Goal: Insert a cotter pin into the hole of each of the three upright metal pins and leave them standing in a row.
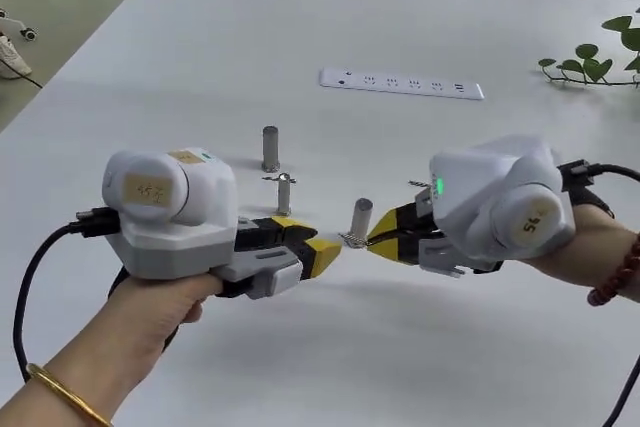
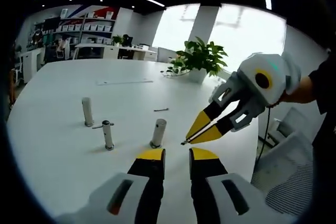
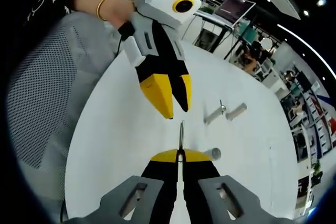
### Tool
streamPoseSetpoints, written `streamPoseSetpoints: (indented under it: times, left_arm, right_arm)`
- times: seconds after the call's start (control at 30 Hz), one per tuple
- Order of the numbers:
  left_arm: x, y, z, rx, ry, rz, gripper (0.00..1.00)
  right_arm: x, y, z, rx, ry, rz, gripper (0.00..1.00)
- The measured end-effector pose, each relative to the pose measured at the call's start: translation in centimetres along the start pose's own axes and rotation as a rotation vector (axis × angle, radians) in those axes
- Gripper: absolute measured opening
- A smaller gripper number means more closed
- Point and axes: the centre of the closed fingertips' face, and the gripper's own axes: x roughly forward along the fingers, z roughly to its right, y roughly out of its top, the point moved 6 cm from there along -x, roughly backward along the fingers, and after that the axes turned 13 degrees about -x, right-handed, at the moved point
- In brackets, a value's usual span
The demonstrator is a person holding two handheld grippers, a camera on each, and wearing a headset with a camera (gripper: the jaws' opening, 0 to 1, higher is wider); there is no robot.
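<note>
Hole of nearest pin (image 1: 361, 215) indiscernible

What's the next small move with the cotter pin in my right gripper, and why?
Probably raise the right gripper slightly and steer its cotter pin toward the upper part of the nearest pin. The tip sits low beside that pin, while the middle pin is already threaded near its top.

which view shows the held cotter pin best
Right gripper view: the cotter pin juts straight from the shut right gripper. Head view shows it tiny beside a metal pin; left gripper view shows a sliver.
</note>
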Motion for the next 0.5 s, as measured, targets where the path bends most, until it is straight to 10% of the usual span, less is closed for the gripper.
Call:
streamPoseSetpoints:
  times: [0.5]
  left_arm:
    - [0.3, -0.3, 0.8, -0.023, -0.060, -0.017, 0.02]
  right_arm:
    - [0.1, 1.5, -0.4, -0.068, -0.004, 0.020, 0.00]
